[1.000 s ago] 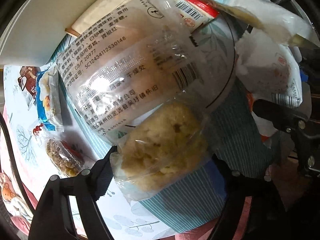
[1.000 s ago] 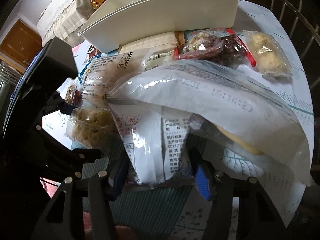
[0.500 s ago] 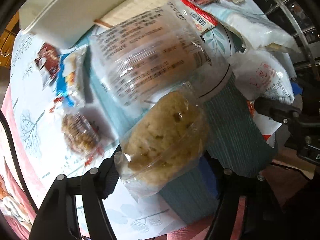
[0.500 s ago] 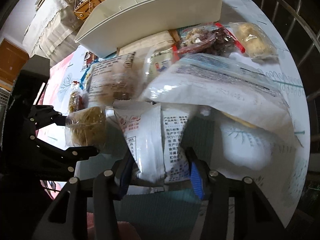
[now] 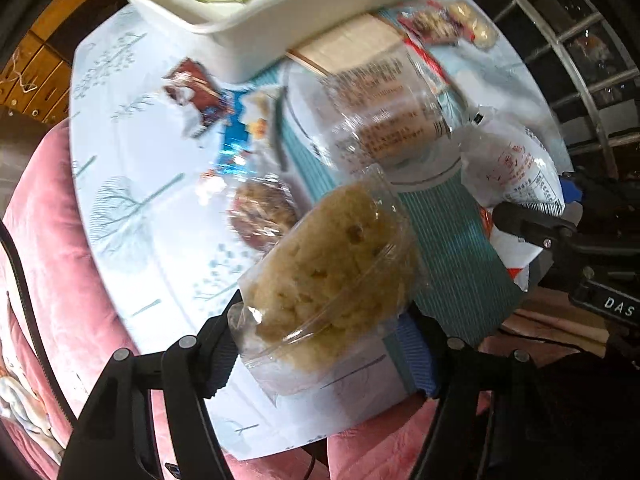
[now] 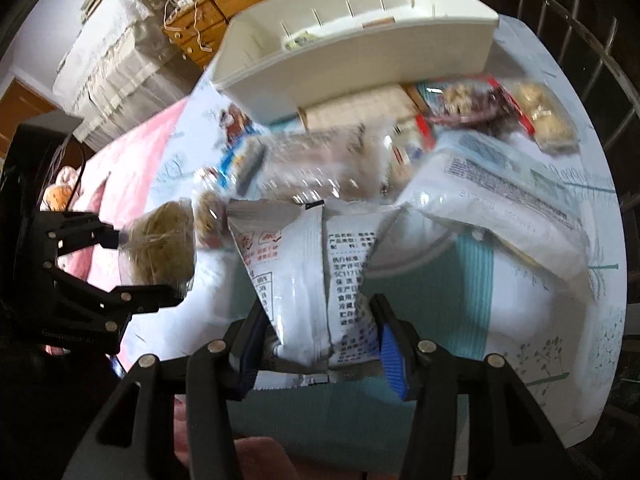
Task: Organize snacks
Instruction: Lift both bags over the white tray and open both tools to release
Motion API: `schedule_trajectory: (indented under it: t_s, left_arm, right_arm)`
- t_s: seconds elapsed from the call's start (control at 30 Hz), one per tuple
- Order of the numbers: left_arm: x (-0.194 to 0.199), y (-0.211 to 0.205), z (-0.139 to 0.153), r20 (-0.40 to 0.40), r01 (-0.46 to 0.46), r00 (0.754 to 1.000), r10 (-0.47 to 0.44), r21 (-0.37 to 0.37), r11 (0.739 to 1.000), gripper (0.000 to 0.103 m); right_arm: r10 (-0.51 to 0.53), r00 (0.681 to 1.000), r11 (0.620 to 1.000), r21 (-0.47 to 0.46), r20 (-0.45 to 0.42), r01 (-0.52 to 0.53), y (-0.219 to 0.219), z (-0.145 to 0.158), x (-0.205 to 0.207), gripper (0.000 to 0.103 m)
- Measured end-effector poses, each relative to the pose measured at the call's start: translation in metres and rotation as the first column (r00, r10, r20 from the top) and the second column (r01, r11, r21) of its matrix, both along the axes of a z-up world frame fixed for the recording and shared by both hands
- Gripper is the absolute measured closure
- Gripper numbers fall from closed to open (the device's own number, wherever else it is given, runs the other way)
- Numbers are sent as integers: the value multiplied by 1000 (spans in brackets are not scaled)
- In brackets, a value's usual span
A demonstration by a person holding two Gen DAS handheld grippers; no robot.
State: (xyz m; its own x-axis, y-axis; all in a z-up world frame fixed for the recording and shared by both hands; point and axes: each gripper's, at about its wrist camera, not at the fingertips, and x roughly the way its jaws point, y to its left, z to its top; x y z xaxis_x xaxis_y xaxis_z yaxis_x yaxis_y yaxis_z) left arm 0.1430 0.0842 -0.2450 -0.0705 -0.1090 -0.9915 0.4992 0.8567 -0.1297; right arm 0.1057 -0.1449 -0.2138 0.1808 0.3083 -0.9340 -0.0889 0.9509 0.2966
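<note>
Left gripper [image 5: 328, 344] clamps a clear-wrapped crumbly cake [image 5: 332, 268], lower centre of the left wrist view. Right gripper [image 6: 320, 344] pinches a white printed pouch [image 6: 308, 280] by its lower end, long axis running up the frame. Jaws on both closed down further just now, each with its snack between them. White bin [image 6: 360, 56] sits top centre (one green packet inside), beyond the loose snacks on the desk [image 6: 560, 320]. Likely both go up-frame into it; which hand is nearer, can't tell.

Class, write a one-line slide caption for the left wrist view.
Left gripper grips a wrapped yellow cake above the snack-strewn table.
</note>
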Motion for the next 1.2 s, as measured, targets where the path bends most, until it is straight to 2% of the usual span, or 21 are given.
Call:
schedule_trajectory:
  t_s: [0.13, 0.3, 0.43, 0.77, 1.03, 1.2]
  left_arm:
    - [17, 23, 26, 19, -12, 1000, 12, -14, 1000, 34]
    - [41, 6, 78, 57, 1, 998, 0, -18, 1000, 33]
    - [62, -9, 103, 77, 0, 997, 2, -31, 1000, 33]
    - [140, -34, 120, 151, 2, 988, 14, -101, 995, 33]
    - [205, -46, 112, 180, -45, 980, 80, -192, 980, 33]
    - [222, -51, 106, 192, -82, 972, 137, -273, 959, 33]
  right_arm:
    - [-32, 997, 999, 18, 68, 30, 7, 24, 16, 53]
    - [-77, 986, 997, 38, 149, 73, 8, 52, 43, 53]
    - [-106, 968, 994, 25, 226, 102, 8, 74, 65, 52]
    - [-197, 910, 977, -8, 366, 215, -5, 105, 118, 52]
    - [-296, 863, 946, 3, 410, 323, -24, 101, 157, 52]
    - [-348, 845, 928, 22, 406, 372, -34, 94, 177, 52]
